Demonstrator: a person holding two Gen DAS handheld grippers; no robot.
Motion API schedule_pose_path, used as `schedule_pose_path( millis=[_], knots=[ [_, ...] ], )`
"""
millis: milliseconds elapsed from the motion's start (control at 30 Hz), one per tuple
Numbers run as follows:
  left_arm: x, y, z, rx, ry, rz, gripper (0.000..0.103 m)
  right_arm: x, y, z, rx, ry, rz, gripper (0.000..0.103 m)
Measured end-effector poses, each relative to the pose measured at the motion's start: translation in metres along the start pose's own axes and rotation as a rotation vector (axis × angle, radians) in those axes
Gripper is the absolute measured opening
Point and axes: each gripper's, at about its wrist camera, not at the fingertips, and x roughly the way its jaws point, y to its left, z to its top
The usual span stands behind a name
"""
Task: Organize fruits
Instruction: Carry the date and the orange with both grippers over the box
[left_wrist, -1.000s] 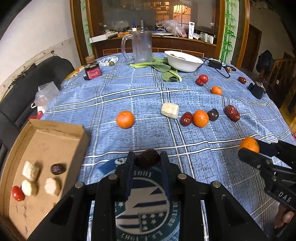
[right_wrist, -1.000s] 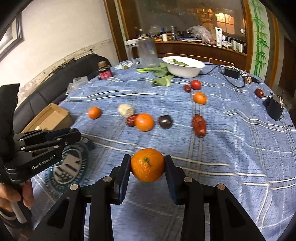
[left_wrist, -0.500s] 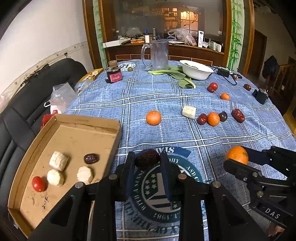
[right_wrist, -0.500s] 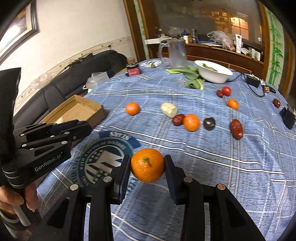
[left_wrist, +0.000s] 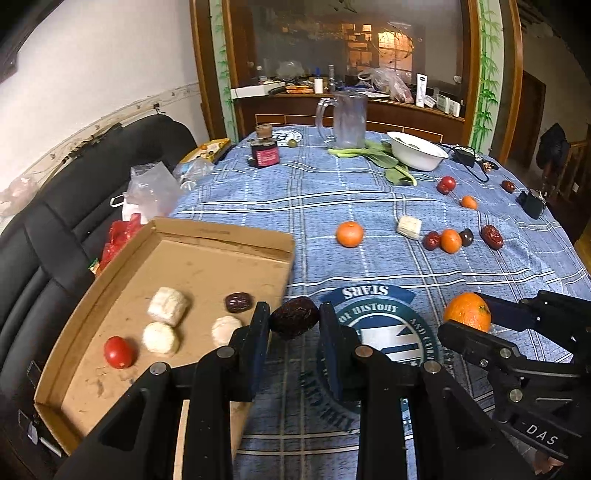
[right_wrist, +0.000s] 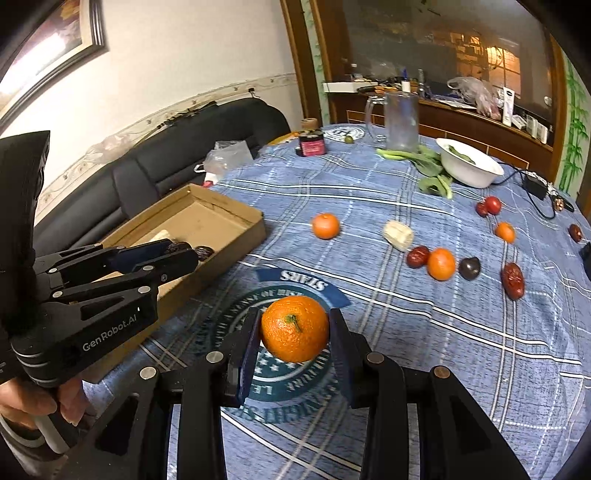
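Observation:
My left gripper (left_wrist: 294, 325) is shut on a dark red date (left_wrist: 294, 316), held just off the near right corner of the open cardboard box (left_wrist: 221, 236). Inside the box lie a cherry tomato (left_wrist: 118, 352), three pale lumps (left_wrist: 167, 305) and a dark date (left_wrist: 239, 302). My right gripper (right_wrist: 294, 338) is shut on an orange tangerine (right_wrist: 294, 328) above the round emblem (right_wrist: 236, 317) on the blue cloth. In the left wrist view the right gripper (left_wrist: 467, 325) shows at the right with the tangerine (left_wrist: 467, 312). The left gripper (right_wrist: 177, 254) shows at the box's edge.
Loose fruit lies across the blue checked tablecloth (left_wrist: 332, 199): tangerines (left_wrist: 349, 233), dates (left_wrist: 492, 236), cherry tomatoes (left_wrist: 447, 184), a pale lump (left_wrist: 409, 226). Farther back stand a glass mug (left_wrist: 345, 119), a white bowl (left_wrist: 417, 150), greens and a jar (left_wrist: 264, 147). A black sofa (left_wrist: 44, 229) flanks the box.
Both grippers have carried their fruit leftward and slightly up toward the cardboard box. The box now fills more of the left wrist view and has come into the right wrist view.

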Motion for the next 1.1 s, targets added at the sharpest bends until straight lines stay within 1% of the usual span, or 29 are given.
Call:
schedule_pose_path(
  millis=[267, 567, 800, 1000, 1100],
  knots=[
    [-0.007, 0.018, -0.003, -0.013, -0.009, 0.024, 0.026, 0.01, 0.02, 0.003, -0.027, 0.011, 0.03, 0.04],
    [-0.006, 0.041, -0.007, -0.037, 0.003, 0.043, 0.026, 0.019, 0.037, 0.008, -0.055, 0.015, 0.054, 0.04],
    [-0.004, 0.063, -0.012, -0.065, 0.025, 0.046, 0.026, 0.026, 0.051, 0.014, -0.083, 0.025, 0.074, 0.04],
    [-0.002, 0.097, -0.016, -0.116, 0.056, 0.051, 0.026, 0.036, 0.072, 0.021, -0.126, 0.032, 0.102, 0.04],
    [0.001, 0.107, -0.017, -0.121, 0.073, 0.058, 0.026, 0.042, 0.084, 0.025, -0.153, 0.038, 0.116, 0.04]
  ],
)
